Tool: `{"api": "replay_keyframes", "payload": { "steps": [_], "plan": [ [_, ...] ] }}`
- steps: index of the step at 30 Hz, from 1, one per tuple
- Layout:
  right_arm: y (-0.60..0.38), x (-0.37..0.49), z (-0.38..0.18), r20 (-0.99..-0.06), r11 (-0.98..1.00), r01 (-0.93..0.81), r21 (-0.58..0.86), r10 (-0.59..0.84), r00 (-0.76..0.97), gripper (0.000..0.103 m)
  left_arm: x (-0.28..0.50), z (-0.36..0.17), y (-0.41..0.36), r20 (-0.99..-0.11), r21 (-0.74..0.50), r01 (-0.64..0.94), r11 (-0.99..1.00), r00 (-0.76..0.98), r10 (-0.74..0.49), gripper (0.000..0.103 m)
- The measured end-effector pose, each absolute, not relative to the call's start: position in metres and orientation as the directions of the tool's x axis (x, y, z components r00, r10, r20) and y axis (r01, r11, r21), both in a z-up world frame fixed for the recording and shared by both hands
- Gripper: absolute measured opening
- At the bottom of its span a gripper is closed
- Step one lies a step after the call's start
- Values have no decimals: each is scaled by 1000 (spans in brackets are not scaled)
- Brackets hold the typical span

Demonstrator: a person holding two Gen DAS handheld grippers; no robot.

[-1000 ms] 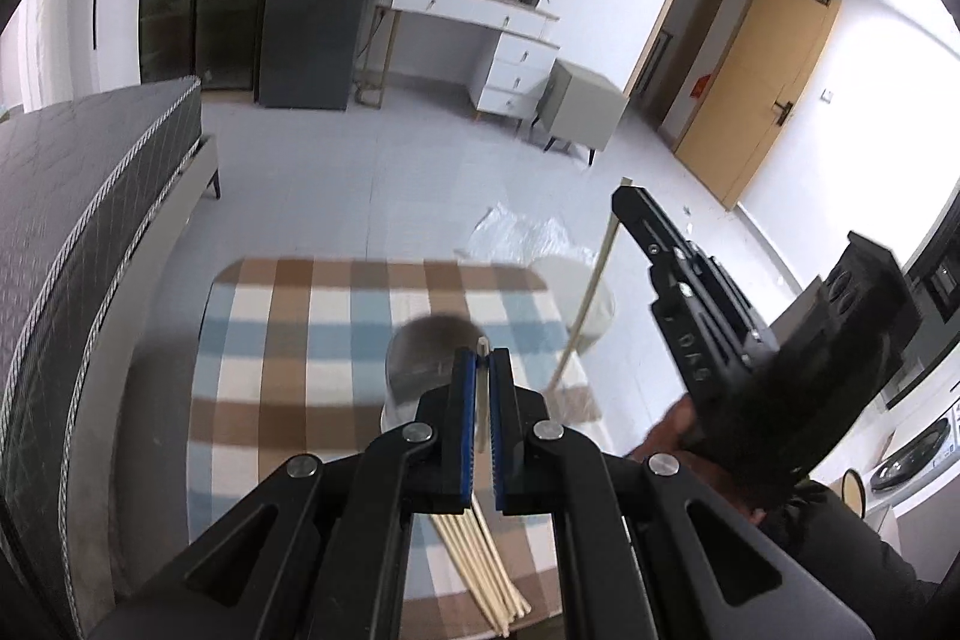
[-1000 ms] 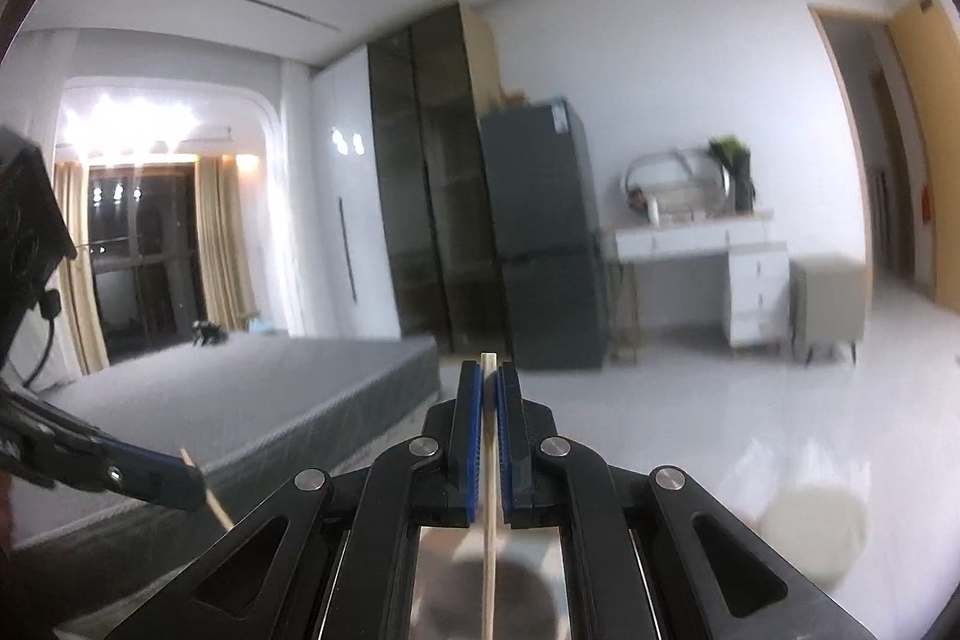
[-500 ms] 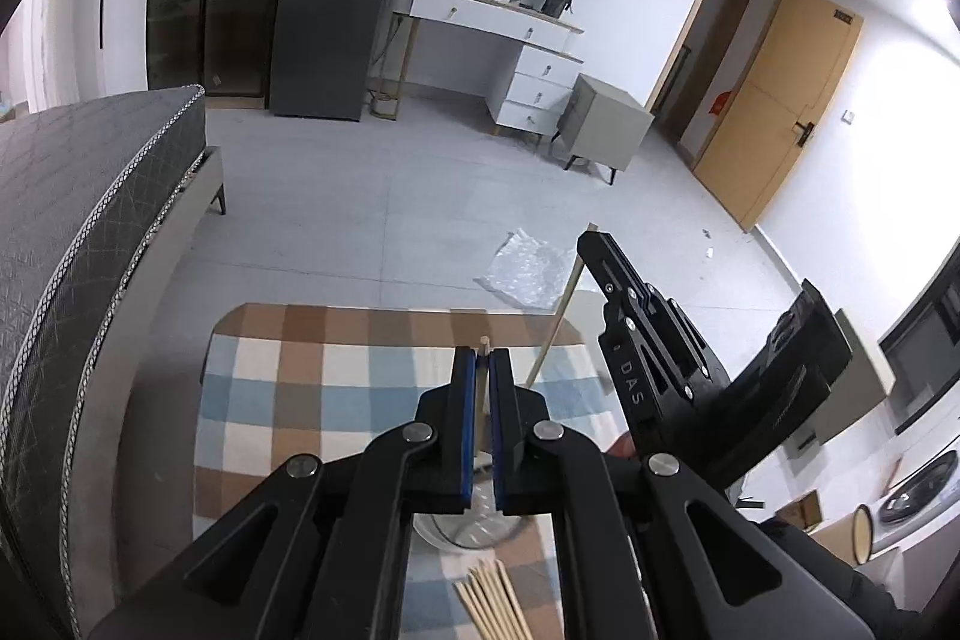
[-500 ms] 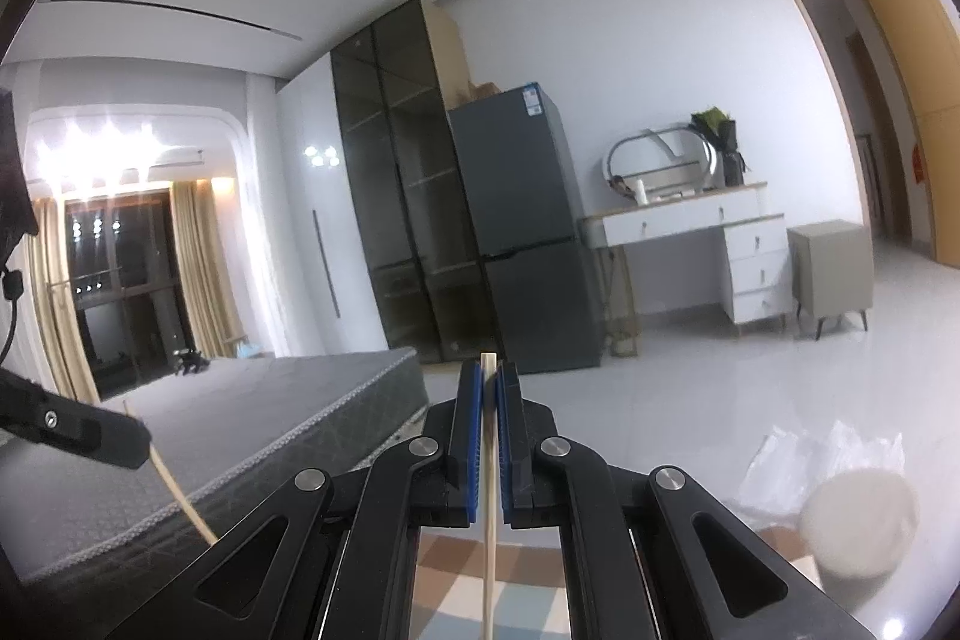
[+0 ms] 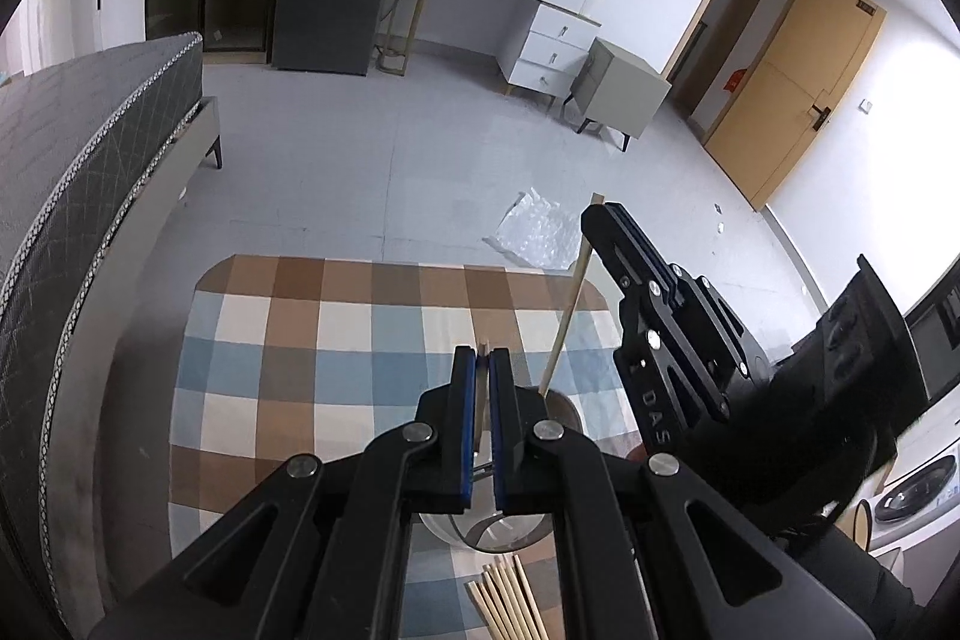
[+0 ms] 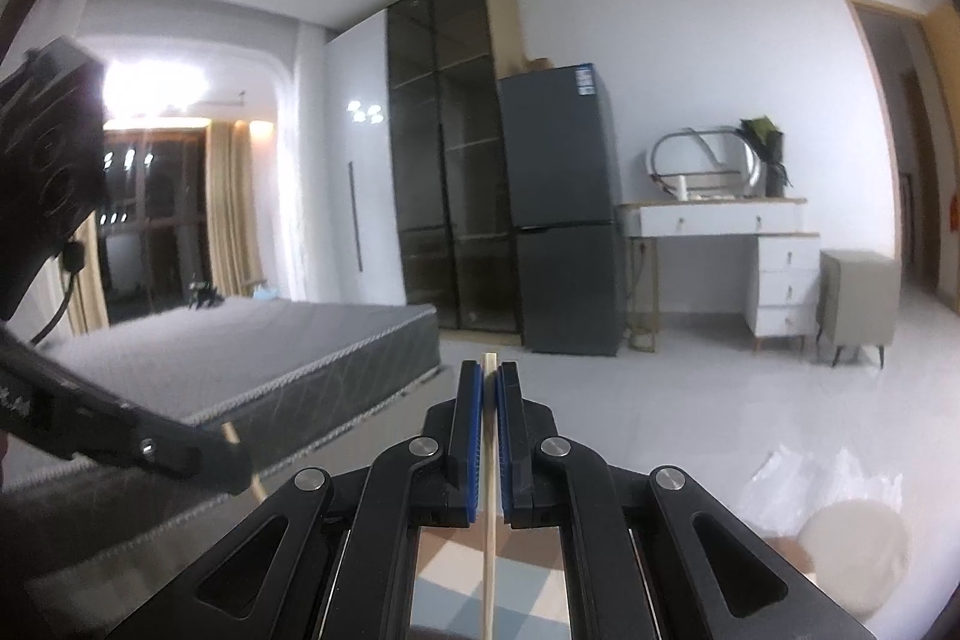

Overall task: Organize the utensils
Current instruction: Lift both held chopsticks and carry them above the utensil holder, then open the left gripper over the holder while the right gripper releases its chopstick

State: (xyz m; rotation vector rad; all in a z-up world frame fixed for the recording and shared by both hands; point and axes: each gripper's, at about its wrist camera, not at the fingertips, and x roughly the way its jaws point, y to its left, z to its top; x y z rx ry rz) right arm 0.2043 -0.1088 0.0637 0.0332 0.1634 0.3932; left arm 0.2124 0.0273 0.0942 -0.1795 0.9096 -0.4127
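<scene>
My left gripper (image 5: 482, 361) is shut on a pale wooden chopstick (image 5: 483, 345) and hangs just above a clear glass cup (image 5: 498, 520) on the checked tablecloth (image 5: 300, 352). My right gripper (image 6: 489, 376) is shut on another chopstick (image 6: 489, 508); in the left wrist view it (image 5: 594, 220) stands to the right, its chopstick (image 5: 564, 316) slanting down to the cup's rim. Several loose chopsticks (image 5: 504, 598) lie on the cloth in front of the cup. The left gripper shows at the left edge of the right wrist view (image 6: 234, 466).
A grey bed (image 5: 78, 148) runs along the table's left side. A crumpled plastic sheet (image 5: 534, 232) lies on the floor beyond the table. A round pale stool (image 6: 852, 550) stands at the right. A fridge (image 6: 564, 208) and a white dresser (image 6: 756, 256) stand at the far wall.
Both grippers have tilted down and moved in over the cup. The right gripper's chopstick tip now reaches the cup's rim. Both stay shut on their chopsticks.
</scene>
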Motion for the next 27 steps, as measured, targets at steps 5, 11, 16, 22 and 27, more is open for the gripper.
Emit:
{"api": "replay_keyframes", "payload": {
  "steps": [5, 11, 16, 22, 27],
  "plan": [
    [-107, 196, 56, -196, 903, -426, 52, 427, 883, 7, 212, 87, 22, -745, -308, 273, 911, 526, -410, 0],
    [-116, 196, 56, -281, 896, -432, 100, 442, 852, 30, 211, 86, 23, -766, -274, 248, 929, 528, -367, 4],
    [-128, 185, 71, -279, 897, -421, 135, 442, 853, 56, 200, 97, 34, -751, -251, 207, 946, 575, -325, 39],
    [-147, 160, 91, -283, 932, -323, 163, 358, 890, 78, 167, 115, 46, -713, -191, 156, 969, 656, -246, 68],
    [-145, 131, 109, -271, 949, -284, 133, 311, 911, 85, 143, 123, 49, -685, -156, 116, 981, 703, -192, 81]
  ]
}}
